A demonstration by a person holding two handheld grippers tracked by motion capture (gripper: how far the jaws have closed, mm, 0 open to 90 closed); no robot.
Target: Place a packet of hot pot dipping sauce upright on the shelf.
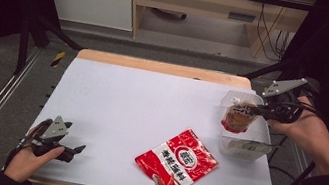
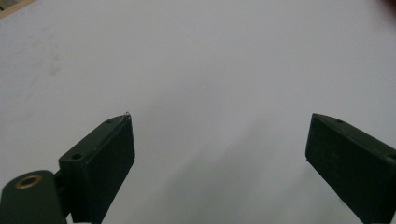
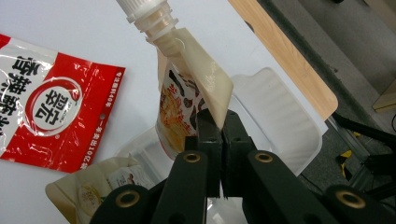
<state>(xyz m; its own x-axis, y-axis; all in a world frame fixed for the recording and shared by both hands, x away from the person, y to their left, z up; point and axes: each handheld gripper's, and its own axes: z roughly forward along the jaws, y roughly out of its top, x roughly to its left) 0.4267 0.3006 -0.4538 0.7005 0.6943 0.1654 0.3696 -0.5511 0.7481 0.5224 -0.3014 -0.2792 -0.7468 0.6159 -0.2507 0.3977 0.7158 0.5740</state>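
Nearest to me, at the front left corner of the white table, I see my left gripper resting low on the sheet in the person's left hand. In the left gripper view its two black jaws stand spread wide, with bare white table between them.

A little farther in, right of centre, a red and white packet lies flat on the sheet, tilted, with one torn end toward the front edge. In the right gripper view the same packet lies to the left of the jaws.

Farther still, at the right edge, I have my right gripper pressed together on the side seam of a spouted pouch. The pouch hangs with its white cap uppermost over the far part of a clear plastic tray. Whether its lower end touches the tray I cannot tell. A second pouch lies flat in the near part of that tray.
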